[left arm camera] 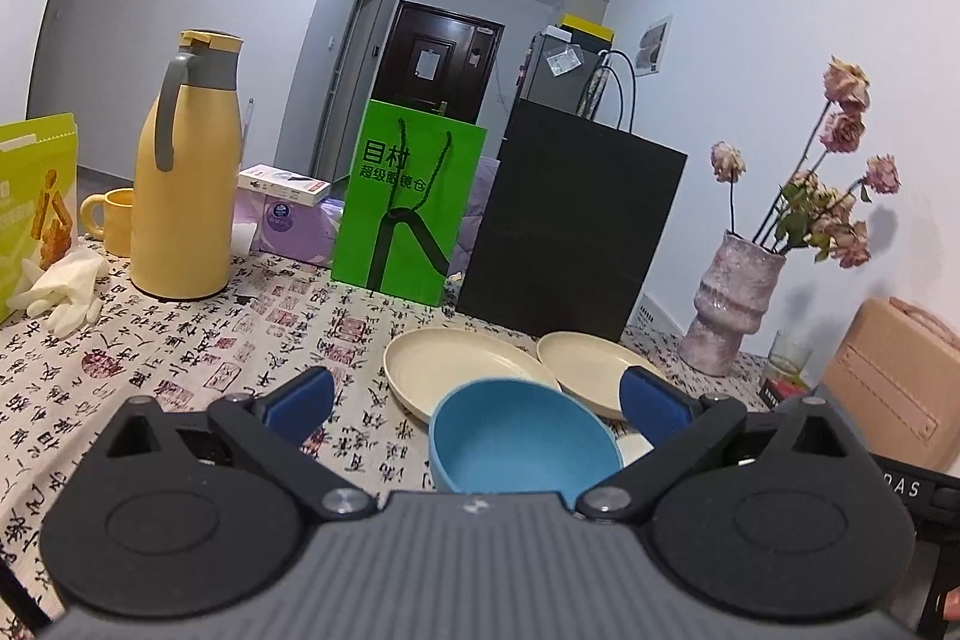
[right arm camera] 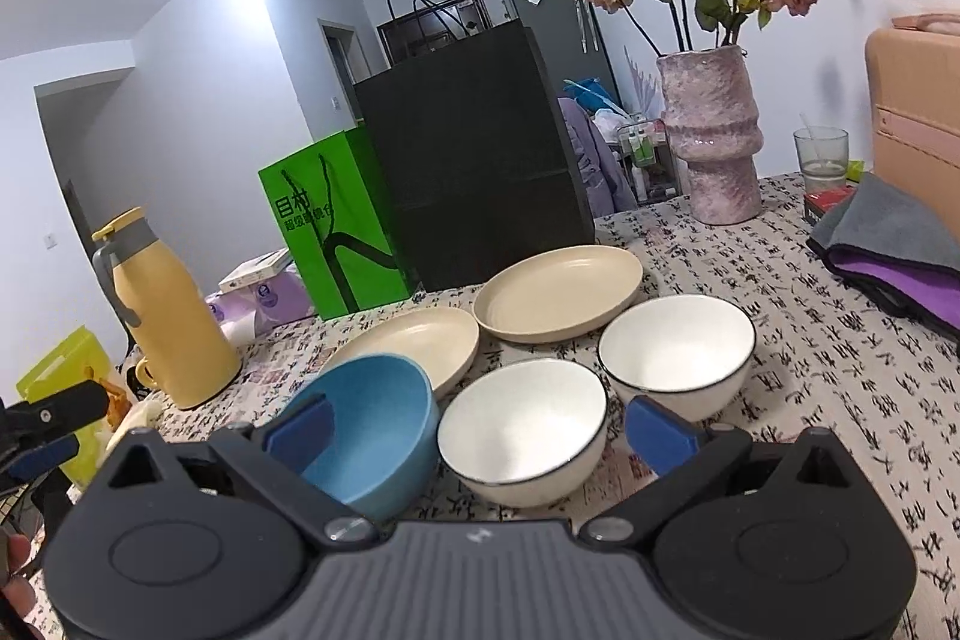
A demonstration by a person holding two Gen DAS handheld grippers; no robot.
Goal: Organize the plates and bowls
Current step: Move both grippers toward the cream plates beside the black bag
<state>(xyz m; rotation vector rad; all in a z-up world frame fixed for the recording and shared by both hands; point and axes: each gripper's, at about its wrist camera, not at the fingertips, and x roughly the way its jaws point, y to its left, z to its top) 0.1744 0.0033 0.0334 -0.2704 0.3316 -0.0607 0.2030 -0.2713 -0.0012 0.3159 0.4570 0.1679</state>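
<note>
Blue pads on both claws, both spread wide, nothing between them. Left gripper (left arm camera: 480,403) hovers low over the table with the blue bowl (left arm camera: 521,439) sitting in the gap between its fingers, no contact visible. Right gripper (right arm camera: 480,427) likewise wide, framing the near white bowl (right arm camera: 521,430); its left pad overlaps the blue bowl (right arm camera: 366,427) in view, can't tell if it touches.

Layout from the right wrist view: blue bowl and near white bowl side by side, rims just about touching. Second white bowl (right arm camera: 677,349), black rim line, sits just beside the near one, further back and to the right. Behind the bowls, two cream plates: left plate (right arm camera: 414,340) flat on the cloth, right plate (right arm camera: 561,301) tilted, its near-left edge seeming to rest over the other's rim. Left wrist view shows the same pair, left plate (left arm camera: 462,370) and right plate (left arm camera: 594,367), overlapping behind the blue bowl.

All on a calligraphy-print tablecloth (right arm camera: 780,340). Further out: green paper bag (right arm camera: 333,226) and black paper bag (right arm camera: 474,178) upright behind the plates, yellow thermos (right arm camera: 171,310) at left, pink vase (right arm camera: 714,136) with dried roses at right, glass (right arm camera: 821,154) beside it, grey-and-purple cloth (right arm camera: 894,250) at the right edge. Left view also shows a yellow mug (left arm camera: 114,220) behind the thermos and white gloves (left arm camera: 63,289) near the left edge.
</note>
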